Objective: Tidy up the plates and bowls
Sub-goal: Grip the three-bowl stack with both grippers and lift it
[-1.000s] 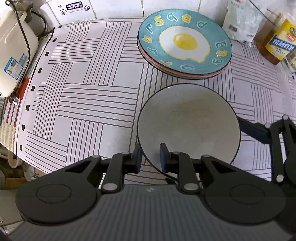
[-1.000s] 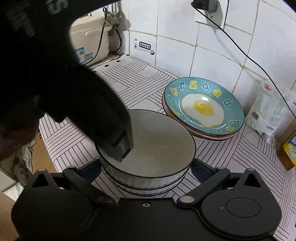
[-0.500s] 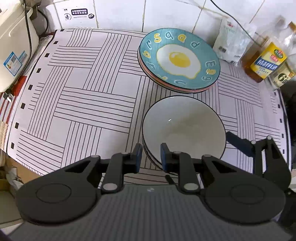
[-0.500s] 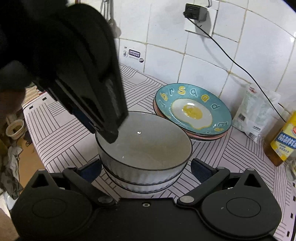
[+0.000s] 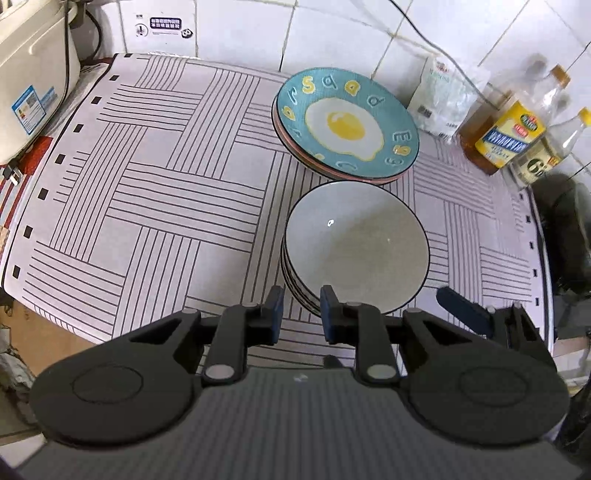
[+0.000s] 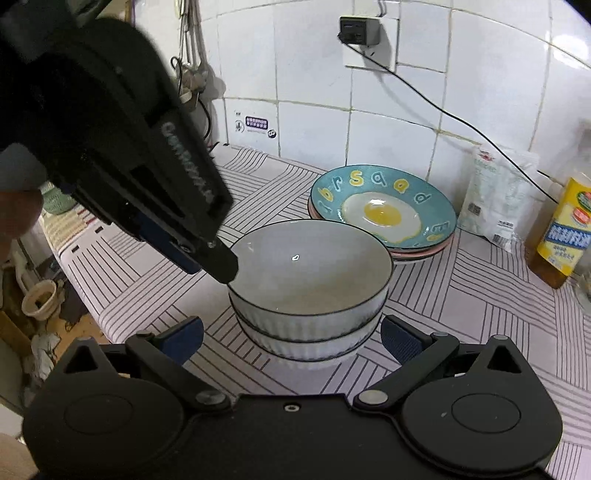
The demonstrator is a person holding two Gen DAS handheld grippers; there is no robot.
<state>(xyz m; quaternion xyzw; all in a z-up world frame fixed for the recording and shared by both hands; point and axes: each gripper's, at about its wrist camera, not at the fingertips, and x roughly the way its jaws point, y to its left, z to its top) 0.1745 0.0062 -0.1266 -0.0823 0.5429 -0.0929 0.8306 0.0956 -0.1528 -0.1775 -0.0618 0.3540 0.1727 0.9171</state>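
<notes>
A stack of white ribbed bowls [image 5: 354, 247] [image 6: 310, 280] stands on the striped mat, with a stack of plates [image 5: 347, 125] [image 6: 384, 210] behind it, the top one blue with a fried-egg print. My left gripper [image 5: 301, 314] hovers above the bowls' near-left rim. Its jaws are almost together and nothing is pressed between the pads. In the right wrist view its fingertip [image 6: 223, 264] overlaps that rim; contact cannot be told. My right gripper [image 6: 291, 339] is wide open just short of the bowl stack, one finger on each side, apart from it. One of its fingers [image 5: 461, 310] shows in the left wrist view.
A rice cooker [image 5: 33, 85] stands at the mat's far left. A white packet [image 6: 498, 195] and oil bottles [image 5: 509, 133] stand along the tiled wall on the right. A cable hangs from the wall socket [image 6: 360, 31]. Bare mat [image 5: 147, 192] lies left of the dishes.
The left gripper has pulled up and back off the bowl, which now rests on the stack and looks smaller. The right gripper has drawn back slightly, still open.
</notes>
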